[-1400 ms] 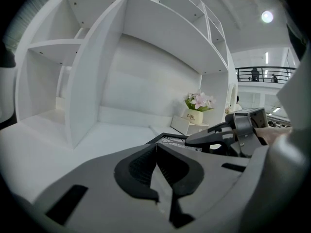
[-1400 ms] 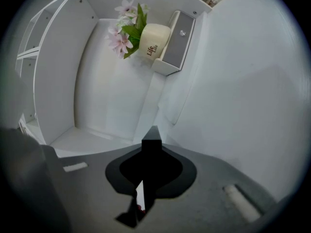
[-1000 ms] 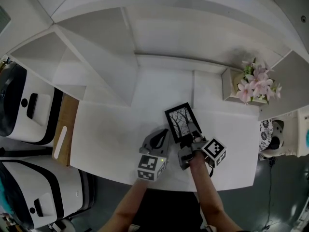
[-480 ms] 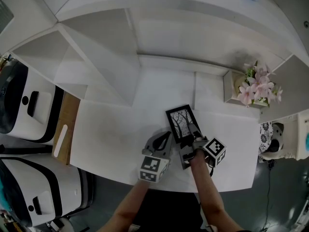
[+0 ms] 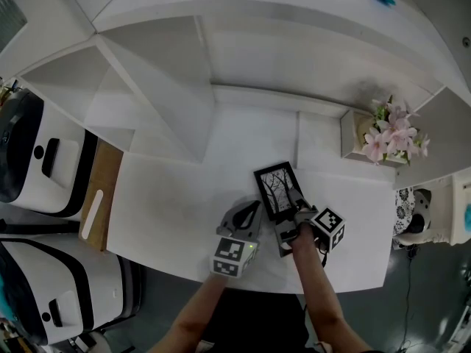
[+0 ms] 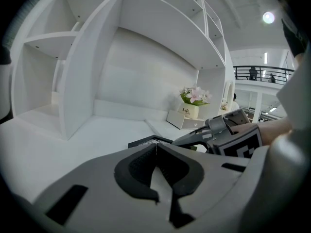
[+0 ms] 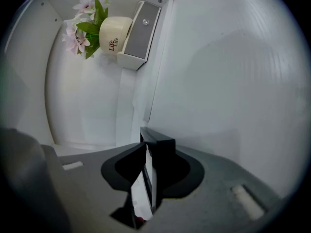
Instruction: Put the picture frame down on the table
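- The picture frame point(image 5: 277, 191) lies low on the bench point(image 5: 169, 204), flat or nearly so. Its long axis runs from about 5 o'clock to 11 o'clock in the head view, pointing away from the person.
- The right tongs point(image 5: 293, 210) sit at the frame's near end, at about 5 o'clock from its middle. They line up roughly with its long axis, and the frame's edge stands between the jaws.
- Those jaws have just been opening. The pads look eased off the frame rather than clamped on it, though the gap is narrow.
- The left tongs point(image 5: 249, 213) are closed tip to tip on nothing. They rest just beside the frame's near left corner, at about 8 o'clock from it, and do not touch it.
- The right hand is plainly the nearer one. Its way clear is probably straight back toward 5 o'clock along the frame's own line, so the edge slips out without dragging.
- The bench is plain white and smooth, bare around the frame, so the frame could slide if nudged.
- A white shelf unit point(image 5: 147, 72) rises from 9 to 12 o'clock. A pot of pink flowers point(image 5: 390, 134) stands well apart at 2 o'clock.
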The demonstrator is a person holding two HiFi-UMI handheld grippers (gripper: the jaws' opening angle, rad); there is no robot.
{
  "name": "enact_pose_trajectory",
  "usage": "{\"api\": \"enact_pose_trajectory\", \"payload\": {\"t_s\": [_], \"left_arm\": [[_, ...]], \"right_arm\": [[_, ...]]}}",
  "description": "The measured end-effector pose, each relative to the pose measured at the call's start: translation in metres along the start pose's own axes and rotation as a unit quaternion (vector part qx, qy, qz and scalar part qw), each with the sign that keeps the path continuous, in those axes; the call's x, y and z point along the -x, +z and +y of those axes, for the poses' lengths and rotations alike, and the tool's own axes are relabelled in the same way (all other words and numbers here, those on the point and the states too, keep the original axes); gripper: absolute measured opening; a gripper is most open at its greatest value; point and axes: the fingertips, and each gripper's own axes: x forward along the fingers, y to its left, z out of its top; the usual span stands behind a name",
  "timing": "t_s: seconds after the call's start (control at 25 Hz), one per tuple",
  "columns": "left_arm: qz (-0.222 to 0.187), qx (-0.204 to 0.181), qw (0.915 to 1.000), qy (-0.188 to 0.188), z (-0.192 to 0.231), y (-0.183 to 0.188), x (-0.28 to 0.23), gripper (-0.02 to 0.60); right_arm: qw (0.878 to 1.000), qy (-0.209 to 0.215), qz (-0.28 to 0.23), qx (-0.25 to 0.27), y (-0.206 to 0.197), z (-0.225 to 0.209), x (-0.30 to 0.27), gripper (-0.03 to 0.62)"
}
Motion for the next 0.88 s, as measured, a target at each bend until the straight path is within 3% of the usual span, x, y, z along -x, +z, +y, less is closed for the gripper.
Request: {"api": "enact_pose_trajectory", "payload": {"t_s": [0.36,0.88], "left_arm": [[-0.001,-0.002,1.0000,0.003,0.002,0.000,0.001,0.012],[0.005,-0.020,0.9998,0.004,-0.004,-0.002,0.001,0.012]], "right_arm": [[1.000,-0.001,0.007,-0.015,-0.004,0.003,-0.005,0.143],[0.999,-0.004,0.020,-0.032,-0.002,0.021,-0.010,0.324]]}}
